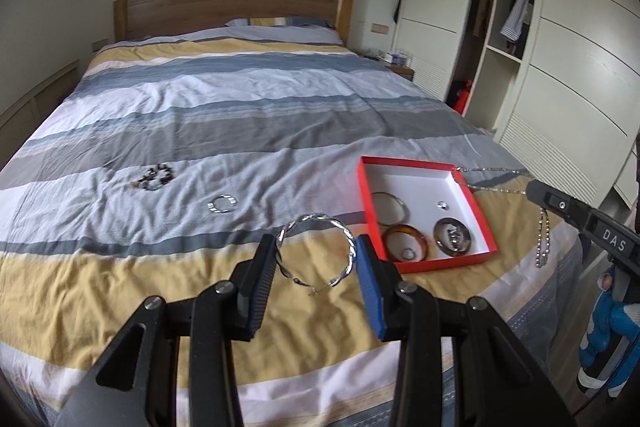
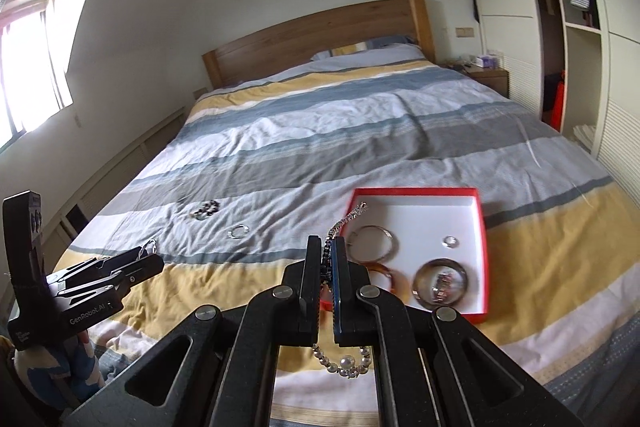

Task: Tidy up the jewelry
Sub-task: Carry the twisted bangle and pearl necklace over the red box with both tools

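Note:
A red box with a white inside lies on the striped bed and holds several bangles and rings. My left gripper is shut on a twisted silver hoop, held above the yellow stripe left of the box. My right gripper is shut on a silver chain necklace; one end hangs over the box's left rim, a pearl loop dangles below. A dark beaded bracelet and a small silver ring bracelet lie on the bed.
A wooden headboard and pillows are at the far end. White wardrobes stand along the right, with a nightstand by the bed. A window is on the left wall.

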Demonstrator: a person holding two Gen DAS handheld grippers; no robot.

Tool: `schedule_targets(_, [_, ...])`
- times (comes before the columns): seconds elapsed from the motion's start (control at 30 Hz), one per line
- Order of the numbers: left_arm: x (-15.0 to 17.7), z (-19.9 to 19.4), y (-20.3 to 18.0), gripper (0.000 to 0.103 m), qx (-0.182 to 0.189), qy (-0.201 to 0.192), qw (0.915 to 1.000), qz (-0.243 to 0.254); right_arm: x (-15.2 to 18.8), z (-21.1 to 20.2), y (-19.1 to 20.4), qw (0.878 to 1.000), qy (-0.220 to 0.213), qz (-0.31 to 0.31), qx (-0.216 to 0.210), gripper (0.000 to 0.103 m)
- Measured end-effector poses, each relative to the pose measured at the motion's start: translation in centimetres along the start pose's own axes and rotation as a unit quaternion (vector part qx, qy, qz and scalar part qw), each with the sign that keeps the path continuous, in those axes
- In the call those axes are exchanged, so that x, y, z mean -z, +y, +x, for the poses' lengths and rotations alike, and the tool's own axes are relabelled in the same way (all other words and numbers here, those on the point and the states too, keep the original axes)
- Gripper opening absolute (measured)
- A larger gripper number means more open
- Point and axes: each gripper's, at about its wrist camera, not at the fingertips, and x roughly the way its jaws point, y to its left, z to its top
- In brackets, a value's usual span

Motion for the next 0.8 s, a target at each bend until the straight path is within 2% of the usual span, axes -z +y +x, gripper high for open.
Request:
schedule_targets(0.17, [-1.1,3.3,-3.4,0.037,0.026,0.017,0.9991,0.028,0.1,1.3,-4.0,0.999,0.011,0.025,0.019,0.005])
schedule_targets(0.33, [-1.8,7.2,-5.9,0.037,0.045,0.041,0.9971,0.046,0.0,4.3,-7.6,0.998,0.031,0.045,0.033,0.005])
schedule_targets(0.8, [-2.7,17.6,-11.3,0.037,0.076,0.095,0.9890,0.084,-1.4,14.3,-13.6,0.995,0.079,0.045,0.044,0.005])
